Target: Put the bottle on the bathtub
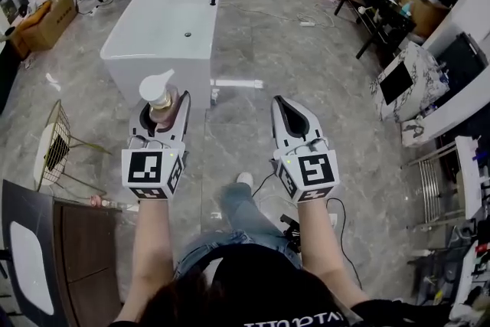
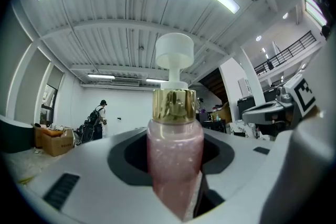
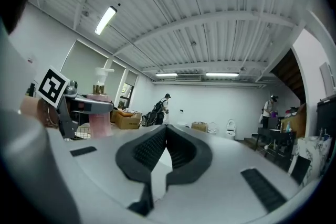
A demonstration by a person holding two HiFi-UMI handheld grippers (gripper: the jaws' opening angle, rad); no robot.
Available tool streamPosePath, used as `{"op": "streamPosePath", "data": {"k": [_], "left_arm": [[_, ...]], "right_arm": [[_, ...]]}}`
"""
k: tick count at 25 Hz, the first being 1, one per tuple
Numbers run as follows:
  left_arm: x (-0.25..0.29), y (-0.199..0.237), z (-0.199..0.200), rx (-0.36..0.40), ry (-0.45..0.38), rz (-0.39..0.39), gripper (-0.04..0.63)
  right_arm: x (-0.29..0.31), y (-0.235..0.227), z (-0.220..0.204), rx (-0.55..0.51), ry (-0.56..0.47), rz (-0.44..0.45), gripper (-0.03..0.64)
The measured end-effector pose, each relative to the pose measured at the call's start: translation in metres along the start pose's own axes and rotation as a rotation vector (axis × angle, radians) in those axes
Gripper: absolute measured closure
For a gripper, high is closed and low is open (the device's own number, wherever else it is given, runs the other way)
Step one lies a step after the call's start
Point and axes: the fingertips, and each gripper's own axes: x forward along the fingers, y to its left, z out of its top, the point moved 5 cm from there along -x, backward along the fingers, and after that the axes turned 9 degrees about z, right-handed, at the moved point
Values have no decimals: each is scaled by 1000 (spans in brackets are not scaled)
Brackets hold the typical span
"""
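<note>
Left claw (image 1: 161,109) clamped the pink pump bottle (image 1: 158,90), long axis upright, pump on top. Bathtub (image 1: 121,77) lay straight ahead of this claw, its near rim just beyond the bottle. Right claw (image 1: 282,106) closed, empty, farther from the tub.
</note>
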Motion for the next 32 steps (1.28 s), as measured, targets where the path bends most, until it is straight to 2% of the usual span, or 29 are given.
{"op": "streamPosePath", "data": {"k": [8,24,32], "left_arm": [[83,10,-40,-17,54,39,388],[336,16,-99,-43,164,117,388],[407,19,-121,-48,199,128,388]], "right_arm": [[78,-60,-30,17,-5,29,601],[271,-244,-75,75,40,107,600],[323,-289,-98,125,63,136,600]]}}
